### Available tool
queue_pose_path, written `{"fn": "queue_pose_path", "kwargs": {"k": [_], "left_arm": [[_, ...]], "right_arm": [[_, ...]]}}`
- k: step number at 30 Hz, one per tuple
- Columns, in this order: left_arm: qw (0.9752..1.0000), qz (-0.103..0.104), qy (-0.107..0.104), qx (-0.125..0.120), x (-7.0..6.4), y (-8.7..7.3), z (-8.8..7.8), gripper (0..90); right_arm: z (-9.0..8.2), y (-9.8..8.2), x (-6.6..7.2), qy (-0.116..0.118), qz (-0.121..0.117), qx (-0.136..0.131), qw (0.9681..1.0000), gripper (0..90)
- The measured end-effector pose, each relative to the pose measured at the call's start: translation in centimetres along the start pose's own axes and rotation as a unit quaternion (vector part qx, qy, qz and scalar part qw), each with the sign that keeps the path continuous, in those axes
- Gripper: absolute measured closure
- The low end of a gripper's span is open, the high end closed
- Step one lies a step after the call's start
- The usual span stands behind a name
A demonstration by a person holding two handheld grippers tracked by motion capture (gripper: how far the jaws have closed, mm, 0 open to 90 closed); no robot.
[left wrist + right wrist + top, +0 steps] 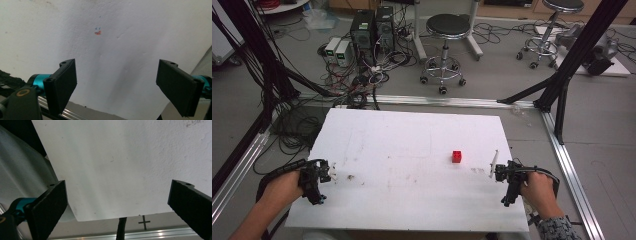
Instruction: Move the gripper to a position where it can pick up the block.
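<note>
A small red cube (456,156) sits on the white board table (412,145), right of centre. My right gripper (502,186) is held over the board's right front edge, a short way right of and nearer than the cube; in the right gripper view (117,205) its jaws stand wide apart with only bare board between them. My left gripper (322,182) hovers at the board's left front edge, far from the cube. Its jaws (116,82) are also spread with nothing between them, and a small orange mark (98,32) shows on the board ahead.
Faint smudges (349,177) mark the board near my left gripper. A thin white stick (494,162) lies by the right gripper. Aluminium rails (572,170) and black frame posts (572,55) border the table. Beyond it, stools (444,30), computer boxes (372,27) and tangled cables (352,85) are on the floor.
</note>
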State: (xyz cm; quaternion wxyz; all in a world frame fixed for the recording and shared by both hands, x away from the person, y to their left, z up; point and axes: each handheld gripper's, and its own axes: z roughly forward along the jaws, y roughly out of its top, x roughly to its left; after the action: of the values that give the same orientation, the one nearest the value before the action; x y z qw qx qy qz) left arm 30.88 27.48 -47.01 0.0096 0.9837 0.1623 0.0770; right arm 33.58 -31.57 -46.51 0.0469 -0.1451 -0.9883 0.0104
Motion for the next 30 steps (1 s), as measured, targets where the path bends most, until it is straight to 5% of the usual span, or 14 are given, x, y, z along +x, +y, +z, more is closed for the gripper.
{"fn": "queue_pose_path", "kwargs": {"k": [11,14,17,30], "left_arm": [[1.0,-0.004,0.001,-0.005,0.0,0.1,-0.2,17.3],[0.9999,-0.007,0.002,-0.008,0.0,0.0,-0.2,17.3],[0.9999,-0.008,0.004,-0.007,0.0,-0.3,-0.2,17.4],[0.9997,-0.02,0.008,-0.012,0.2,-0.9,-0.5,17.5]], "right_arm": [[-0.5,0.1,-1.0,-0.002,0.003,-0.01,0.9999,1.9],[-0.6,0.2,-1.7,-0.012,-0.027,-0.008,0.9995,2.0],[-0.6,0.2,-2.3,-0.017,-0.025,-0.012,0.9995,4.8],[-2.5,0.5,-7.6,-0.019,-0.027,-0.048,0.9983,4.8]]}}
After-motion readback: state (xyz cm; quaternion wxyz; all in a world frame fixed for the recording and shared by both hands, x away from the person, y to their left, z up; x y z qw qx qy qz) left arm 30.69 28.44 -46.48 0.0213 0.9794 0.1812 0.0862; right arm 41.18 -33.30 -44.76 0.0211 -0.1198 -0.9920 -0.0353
